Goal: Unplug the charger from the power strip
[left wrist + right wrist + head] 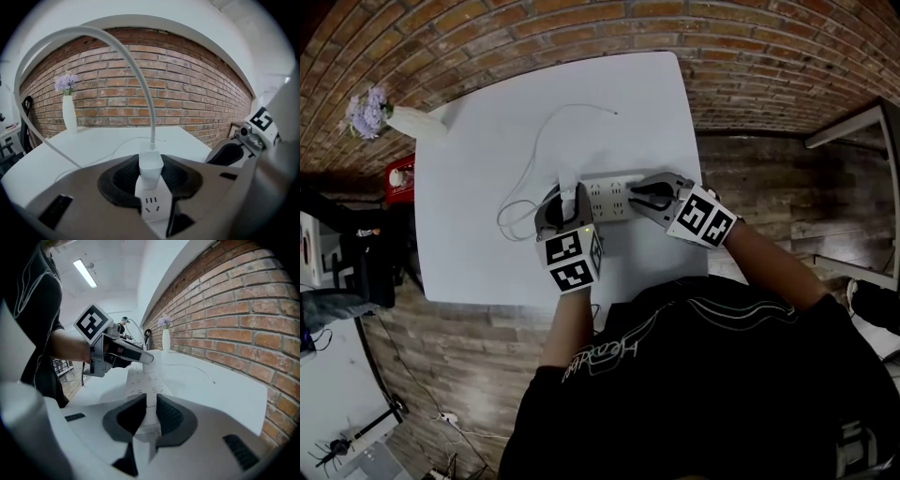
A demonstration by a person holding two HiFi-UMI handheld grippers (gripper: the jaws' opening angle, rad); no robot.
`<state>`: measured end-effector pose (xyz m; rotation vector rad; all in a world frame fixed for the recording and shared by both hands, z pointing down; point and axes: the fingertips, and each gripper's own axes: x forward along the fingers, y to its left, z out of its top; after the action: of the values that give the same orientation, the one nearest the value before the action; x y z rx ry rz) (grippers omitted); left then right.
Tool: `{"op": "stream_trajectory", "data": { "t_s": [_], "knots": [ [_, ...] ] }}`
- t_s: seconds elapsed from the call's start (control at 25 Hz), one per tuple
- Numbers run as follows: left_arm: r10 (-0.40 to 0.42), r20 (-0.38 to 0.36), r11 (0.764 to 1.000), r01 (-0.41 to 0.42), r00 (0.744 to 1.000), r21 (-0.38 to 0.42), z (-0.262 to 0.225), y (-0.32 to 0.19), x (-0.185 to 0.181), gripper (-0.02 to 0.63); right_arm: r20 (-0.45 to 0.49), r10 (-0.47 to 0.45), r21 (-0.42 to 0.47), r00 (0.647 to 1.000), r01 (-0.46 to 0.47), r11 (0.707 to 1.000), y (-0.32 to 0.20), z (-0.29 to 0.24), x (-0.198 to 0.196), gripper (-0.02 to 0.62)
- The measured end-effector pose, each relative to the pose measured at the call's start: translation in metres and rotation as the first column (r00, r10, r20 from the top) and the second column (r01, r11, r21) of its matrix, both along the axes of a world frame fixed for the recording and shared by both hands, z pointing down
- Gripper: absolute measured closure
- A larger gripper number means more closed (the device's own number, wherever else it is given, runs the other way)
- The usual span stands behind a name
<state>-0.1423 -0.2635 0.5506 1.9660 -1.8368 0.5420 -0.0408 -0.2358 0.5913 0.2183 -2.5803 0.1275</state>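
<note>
On the white table (647, 103) lies a white power strip (614, 197). A white charger (570, 190) stands plugged into its left end, and its cable (534, 155) loops away over the table. My left gripper (565, 199) is shut on the charger (151, 164), black pads against both its sides, just above the strip's socket face (153, 206). My right gripper (639, 195) is shut on the strip's right end (151, 404), with the strip (143, 380) running away from it towards the left gripper (122, 350). The cable (136, 70) arches up over the left gripper view.
A white vase with purple flowers (403, 119) stands at the table's far left corner, beside a red object (398, 176) off the edge. A brick wall (164, 89) runs behind the table. The cable's loose end (614, 112) lies towards the back.
</note>
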Motion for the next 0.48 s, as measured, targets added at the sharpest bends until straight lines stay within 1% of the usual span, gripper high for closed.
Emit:
{"op": "stream_trajectory", "data": {
  "t_s": [0.08,0.16,0.24,0.36,0.4,0.48],
  "knots": [
    [0.002,0.018,1.000,-0.002,1.000,0.001,-0.0008,0.0004,0.0012,0.471,0.001,0.001,0.000,1.000,-0.001,1.000,0.0002,0.0001,-0.0002,0.551],
    [0.008,0.016,1.000,-0.008,1.000,0.004,-0.0016,-0.0004,0.0015,0.471,0.003,0.002,-0.003,1.000,-0.002,1.000,0.0002,0.0000,-0.0004,0.551],
    [0.015,-0.017,1.000,-0.015,1.000,0.002,-0.0025,-0.0017,0.0004,0.471,0.005,0.005,-0.007,1.000,-0.005,1.000,-0.0003,-0.0006,-0.0007,0.551],
    [0.006,-0.104,1.000,-0.008,0.995,-0.018,0.0012,-0.0009,-0.0030,0.469,0.000,0.003,-0.014,1.000,-0.003,1.000,0.0001,-0.0001,-0.0005,0.551],
    [0.002,-0.122,1.000,-0.005,0.993,-0.023,0.0027,-0.0002,-0.0036,0.469,-0.003,0.001,-0.017,1.000,-0.001,1.000,0.0003,0.0002,-0.0001,0.551],
    [0.002,-0.131,1.000,-0.005,0.991,-0.022,0.0038,0.0004,-0.0038,0.469,-0.006,0.000,-0.018,1.000,0.000,1.000,0.0001,0.0006,0.0003,0.551]
  ]
}}
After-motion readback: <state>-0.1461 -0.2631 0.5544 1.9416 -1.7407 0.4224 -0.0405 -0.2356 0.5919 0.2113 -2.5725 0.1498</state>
